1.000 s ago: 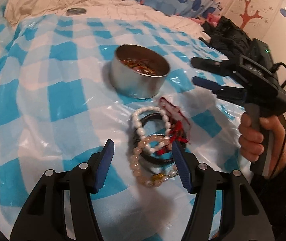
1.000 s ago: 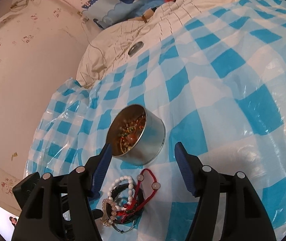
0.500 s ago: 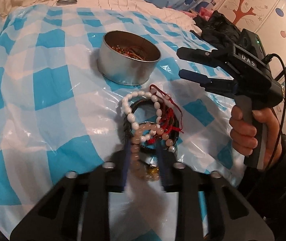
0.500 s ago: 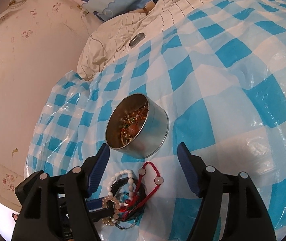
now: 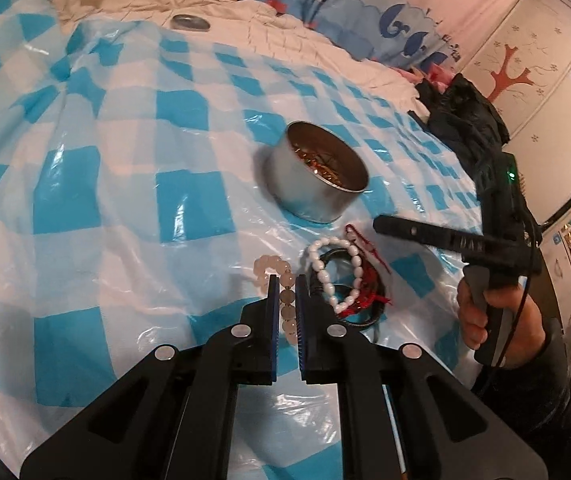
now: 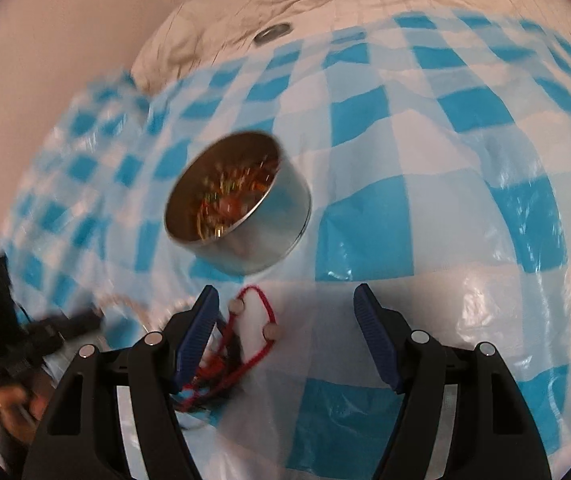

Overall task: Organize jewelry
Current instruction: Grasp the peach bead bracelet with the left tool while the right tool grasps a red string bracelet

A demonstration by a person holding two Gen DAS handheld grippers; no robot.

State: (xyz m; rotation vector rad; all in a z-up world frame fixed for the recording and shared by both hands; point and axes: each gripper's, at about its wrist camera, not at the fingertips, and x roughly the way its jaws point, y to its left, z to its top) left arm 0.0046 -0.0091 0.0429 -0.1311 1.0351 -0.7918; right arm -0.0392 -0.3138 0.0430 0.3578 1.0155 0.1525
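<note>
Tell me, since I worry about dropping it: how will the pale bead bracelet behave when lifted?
Likely floppy: the bead bracelet is strung beads, so it should dangle from the left gripper. Round, glossy beads may slip. Probably light.

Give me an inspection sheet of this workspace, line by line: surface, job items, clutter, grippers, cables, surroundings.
Surface: blue-and-white checked plastic sheet spread over a bed, wrinkled and glossy.
Job's things: round metal tin already holding jewelry; pale bead bracelet pulled aside from the pile; white pearl bracelet, black bangle and red cord bracelet still tangled near the tin.
Clutter: tin lid lying on the cream bedding; black garment.
Grippers: left gripper shut on the pale bead bracelet; right gripper open, over the red cord.
Cables: black cable trailing from the right gripper's handle.
Surroundings: patterned pillows, decorated wardrobe doors.
</note>
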